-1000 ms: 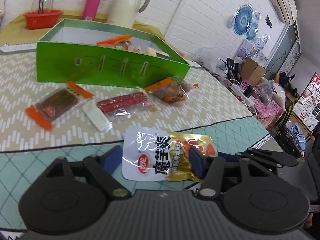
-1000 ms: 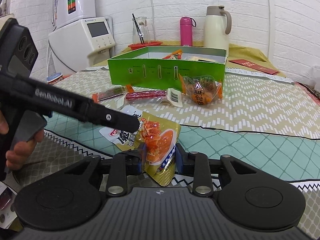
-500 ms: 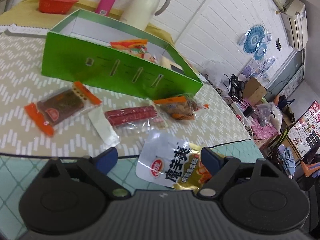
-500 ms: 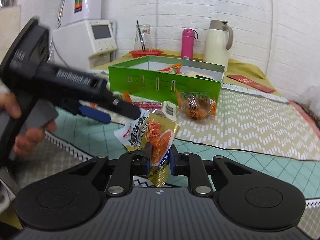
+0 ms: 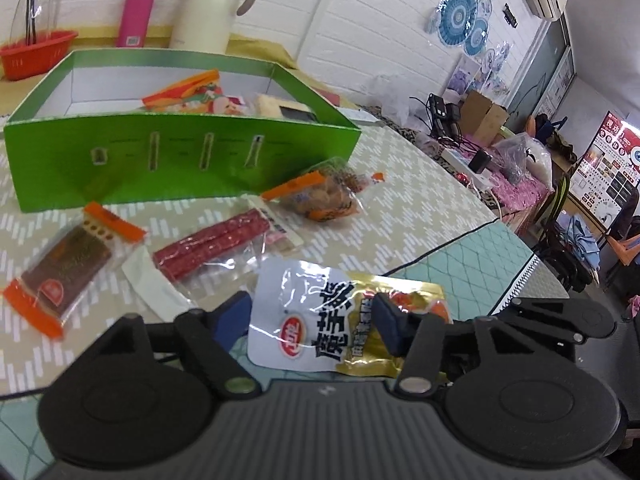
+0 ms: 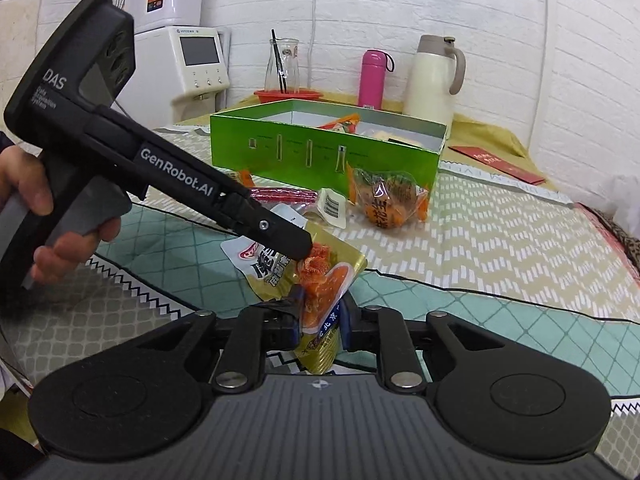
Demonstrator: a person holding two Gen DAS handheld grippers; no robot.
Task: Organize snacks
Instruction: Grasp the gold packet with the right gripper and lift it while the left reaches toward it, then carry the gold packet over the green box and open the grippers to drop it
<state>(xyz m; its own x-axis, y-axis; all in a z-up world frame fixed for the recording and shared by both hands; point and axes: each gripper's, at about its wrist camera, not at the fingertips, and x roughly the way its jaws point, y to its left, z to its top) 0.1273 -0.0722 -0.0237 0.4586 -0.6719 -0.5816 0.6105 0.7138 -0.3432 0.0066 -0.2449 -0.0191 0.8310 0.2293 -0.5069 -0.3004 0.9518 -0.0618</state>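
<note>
My right gripper [image 6: 320, 318] is shut on the gold end of a white-and-gold snack packet [image 6: 320, 280] and holds it above the table. The packet [image 5: 328, 320] also lies between the blue pads of my left gripper [image 5: 312, 320], which is open around its white end. The left gripper [image 6: 296, 244] reaches in from the left in the right wrist view. The green box [image 5: 120, 168] with several snacks inside stands behind. Loose on the cloth lie a brown bar packet [image 5: 64, 268], a red sausage packet [image 5: 216, 248] and an orange snack bag [image 5: 320, 196].
A pink bottle [image 5: 138, 8], a cream thermos jug [image 5: 212, 4] and a red basket [image 5: 32, 52] stand behind the box. The table's right edge [image 5: 532, 268] drops off to a cluttered room. A white appliance [image 6: 192, 64] stands at the back left.
The right gripper has lifted the packet and carried it toward the box. The left gripper has closed in around the packet's white end, its pads narrower than before.
</note>
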